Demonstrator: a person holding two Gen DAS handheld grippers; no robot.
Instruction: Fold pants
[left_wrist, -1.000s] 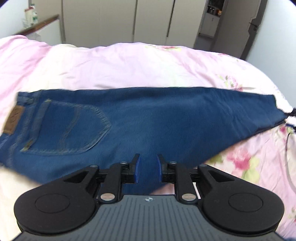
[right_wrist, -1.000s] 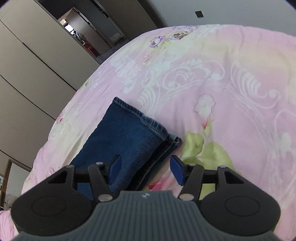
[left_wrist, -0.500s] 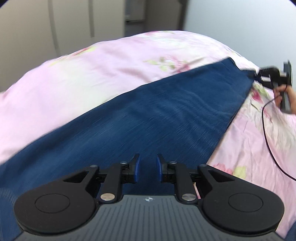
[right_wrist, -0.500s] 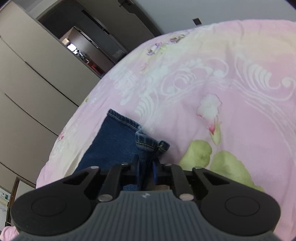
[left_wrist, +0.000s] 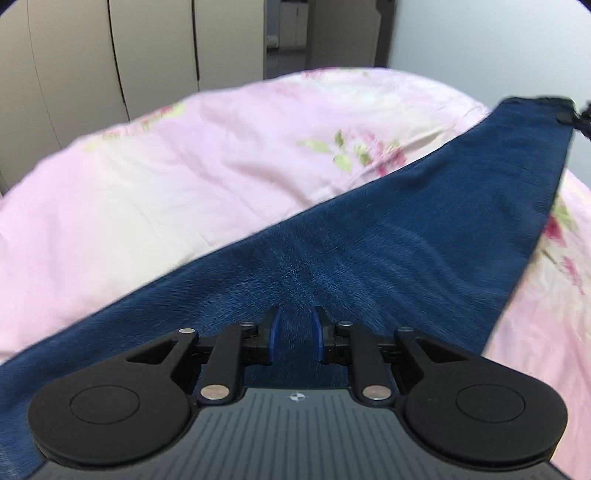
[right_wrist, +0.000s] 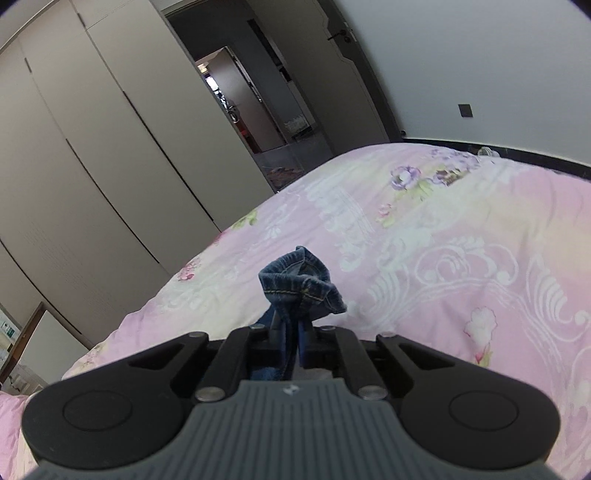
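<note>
Blue jeans (left_wrist: 388, 236) lie across a pink floral bedspread (left_wrist: 166, 177), their legs running to the upper right in the left wrist view. My left gripper (left_wrist: 294, 334) hovers low over the middle of the legs, its jaws a narrow gap apart with denim showing between them; I cannot tell whether it grips cloth. My right gripper (right_wrist: 291, 334) is shut on the hem end of the jeans (right_wrist: 301, 284) and holds it lifted above the bed, the cuffs bunched beyond the fingertips. The right gripper also shows at the far right edge of the left wrist view (left_wrist: 581, 118).
Beige wardrobe doors (right_wrist: 92, 166) stand along the far side of the bed, with an open doorway (right_wrist: 251, 110) beside them. A grey wall (right_wrist: 480, 66) runs behind the bed. The bedspread (right_wrist: 461, 258) spreads wide to the right of the hem.
My right gripper closed on the hem and lifted it off the bed. My left gripper swung right along the jeans, from the seat and pocket to the legs.
</note>
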